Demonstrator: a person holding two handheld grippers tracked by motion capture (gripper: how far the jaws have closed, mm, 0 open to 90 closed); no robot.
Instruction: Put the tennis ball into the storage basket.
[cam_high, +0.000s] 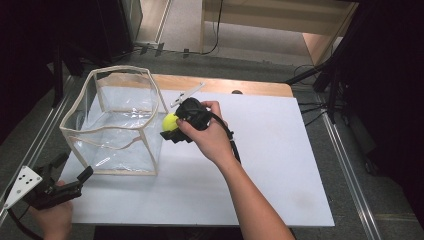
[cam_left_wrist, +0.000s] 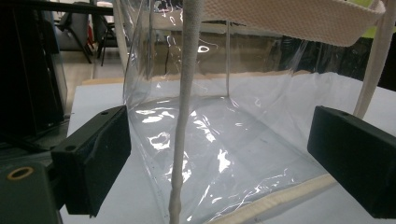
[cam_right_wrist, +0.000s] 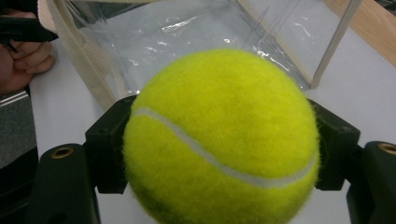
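While the right gripper (cam_high: 172, 131) pinches a tennis ball (cam_high: 170, 121) beside the clear bag (cam_high: 116, 121), the left gripper (cam_high: 75, 175) sits spread apart at its corner, on a white board (cam_high: 280, 165) over grey carpet (cam_high: 200, 30).

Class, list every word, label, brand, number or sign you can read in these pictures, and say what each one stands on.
None can be read.
Tennis ball: only a white seam, no brand on the side that shows.
Clear bag: plain cream trim, no label.
Grey plate on the left gripper: black dots, no writing.
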